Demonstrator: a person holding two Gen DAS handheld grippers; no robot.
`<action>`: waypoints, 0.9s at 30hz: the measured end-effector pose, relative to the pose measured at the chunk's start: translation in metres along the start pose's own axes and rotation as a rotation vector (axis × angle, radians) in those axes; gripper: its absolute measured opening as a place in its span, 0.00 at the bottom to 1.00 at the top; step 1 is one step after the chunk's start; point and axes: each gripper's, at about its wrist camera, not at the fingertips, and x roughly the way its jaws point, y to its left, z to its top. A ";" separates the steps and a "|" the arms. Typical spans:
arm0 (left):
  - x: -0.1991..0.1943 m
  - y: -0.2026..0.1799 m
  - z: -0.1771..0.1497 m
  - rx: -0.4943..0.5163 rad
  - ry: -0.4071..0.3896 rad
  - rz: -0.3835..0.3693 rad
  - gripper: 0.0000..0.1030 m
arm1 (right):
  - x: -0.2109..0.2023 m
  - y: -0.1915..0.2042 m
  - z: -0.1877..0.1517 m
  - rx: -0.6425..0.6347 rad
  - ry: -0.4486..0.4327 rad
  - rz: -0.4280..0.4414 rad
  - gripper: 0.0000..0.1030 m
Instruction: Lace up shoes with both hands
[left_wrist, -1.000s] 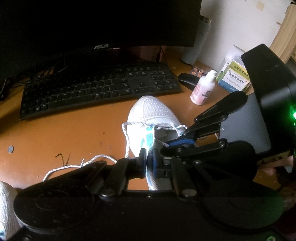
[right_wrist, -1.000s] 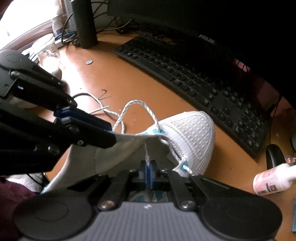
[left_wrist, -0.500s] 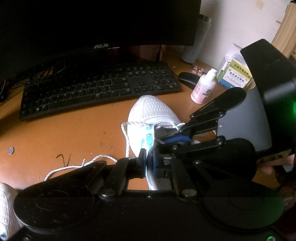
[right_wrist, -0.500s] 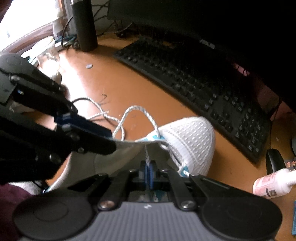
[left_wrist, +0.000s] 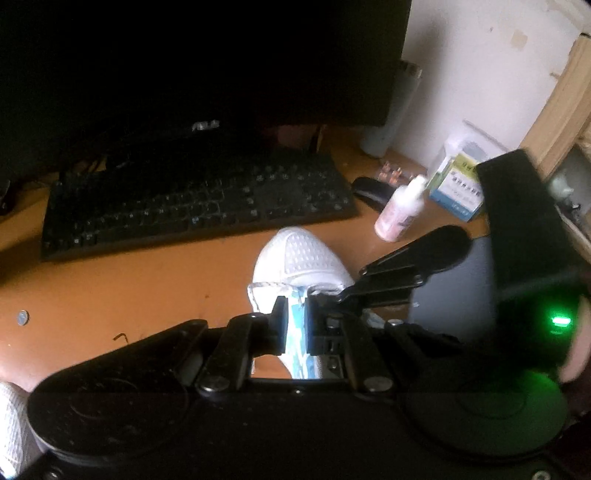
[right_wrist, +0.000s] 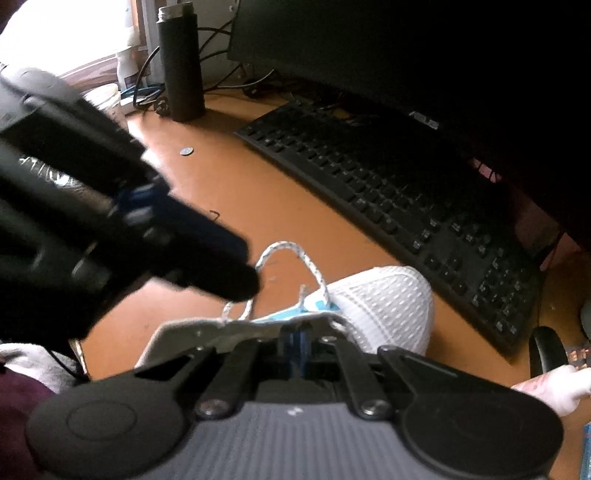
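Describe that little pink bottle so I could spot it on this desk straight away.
Start at the black keyboard in front of the dark monitor and follow it to its right end, past the black mouse. The pink bottle stands just beyond, beside a blue and white box. It alone is pale pink with a white cap.

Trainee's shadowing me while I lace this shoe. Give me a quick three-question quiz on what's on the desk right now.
1. True or false: the white shoe has its toe pointing toward the keyboard.
2. What small thing lies on the desk near the keyboard's left end in the left wrist view? A) coin B) scissors C) spoon
3. Fill in: the bottle beside the mouse is ___ in colour.
Key: 1 true; 2 A; 3 pink.
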 end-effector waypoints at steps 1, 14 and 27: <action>0.005 0.001 0.000 -0.008 0.007 -0.002 0.05 | 0.000 0.001 0.000 -0.003 0.000 -0.004 0.04; 0.026 0.019 0.006 -0.142 0.023 -0.067 0.05 | -0.002 0.001 -0.003 0.006 -0.007 -0.022 0.04; -0.062 0.037 0.024 -0.076 -0.238 0.164 0.00 | -0.038 0.018 -0.024 -0.035 -0.054 -0.157 0.50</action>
